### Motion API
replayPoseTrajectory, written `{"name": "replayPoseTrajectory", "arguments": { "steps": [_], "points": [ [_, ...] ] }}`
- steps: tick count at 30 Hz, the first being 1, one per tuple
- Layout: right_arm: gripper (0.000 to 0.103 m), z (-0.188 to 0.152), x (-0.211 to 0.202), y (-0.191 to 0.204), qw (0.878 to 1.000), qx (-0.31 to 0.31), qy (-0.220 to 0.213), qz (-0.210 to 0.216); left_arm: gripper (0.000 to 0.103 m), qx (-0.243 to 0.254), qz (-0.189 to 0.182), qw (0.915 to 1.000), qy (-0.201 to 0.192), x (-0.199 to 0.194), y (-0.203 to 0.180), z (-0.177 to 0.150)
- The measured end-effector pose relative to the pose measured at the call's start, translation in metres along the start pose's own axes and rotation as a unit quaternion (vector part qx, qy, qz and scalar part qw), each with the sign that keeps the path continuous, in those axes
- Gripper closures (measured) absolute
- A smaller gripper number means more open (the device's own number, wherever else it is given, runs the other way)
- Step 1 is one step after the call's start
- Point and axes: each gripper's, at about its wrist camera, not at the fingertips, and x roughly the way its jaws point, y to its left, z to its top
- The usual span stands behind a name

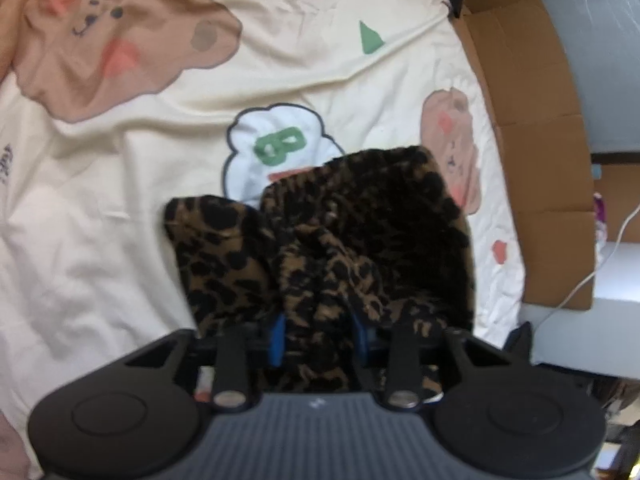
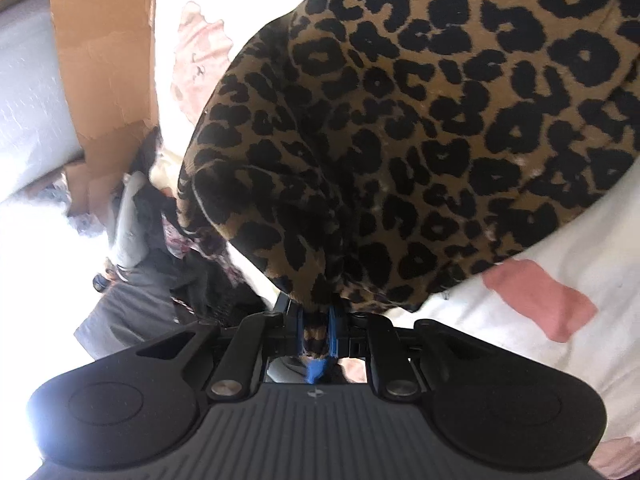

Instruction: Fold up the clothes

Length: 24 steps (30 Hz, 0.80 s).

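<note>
Left gripper (image 1: 320, 338): narrow jaws pinch leopard-print garment (image 1: 352, 240), bunched just ahead on bear-print sheet (image 1: 100, 220). Right gripper (image 2: 316, 332): clamped tight on same cloth. Keep both pinches firm, draw edges level, lay flat.

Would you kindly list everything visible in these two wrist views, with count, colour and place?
garment: one, leopard print in tan and black, bunched on the bedsheet, held at two spots.
bedsheet: one, cream with brown bears and green shapes, spread under the garment.
cardboard: flattened brown pieces, along the sheet's far right edge.
cable: one, white, beside the cardboard.
dark clutter: blurred pile, left in the right wrist view; items unclear.
left claw: one, black with blue pads, fabric between them.
right claw: one, black with blue pads, clamped on a garment fold.
</note>
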Motion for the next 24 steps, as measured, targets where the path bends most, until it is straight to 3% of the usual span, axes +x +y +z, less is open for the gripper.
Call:
{"name": "replayPoseTrajectory", "arguments": {
  "steps": [3,4,7,15,20,24],
  "points": [
    [0.088,-0.001,0.001,0.004,0.998,-0.034,0.007,-0.043,0.089,0.029,0.017,0.9994,0.002,-0.002,-0.001,-0.003],
    [0.083,-0.002,0.001,0.009,0.996,-0.052,0.009,-0.065,0.090,0.034,0.019,0.9992,0.006,-0.002,0.000,-0.003],
    [0.081,-0.005,-0.002,0.027,0.988,-0.115,0.004,-0.108,0.090,0.036,0.017,0.9992,0.005,-0.004,0.005,-0.002],
    [0.077,0.004,-0.033,0.073,0.959,-0.230,-0.016,-0.164,0.091,0.063,0.027,0.9976,0.009,-0.013,0.002,-0.001],
    [0.067,0.000,-0.029,0.103,0.929,-0.313,-0.016,-0.197,0.091,0.084,0.032,0.9959,0.010,-0.018,-0.002,-0.005],
    [0.066,-0.017,-0.033,0.121,0.888,-0.397,-0.021,-0.231,0.091,0.100,0.030,0.9945,0.010,-0.020,-0.004,-0.007]
  ]
}}
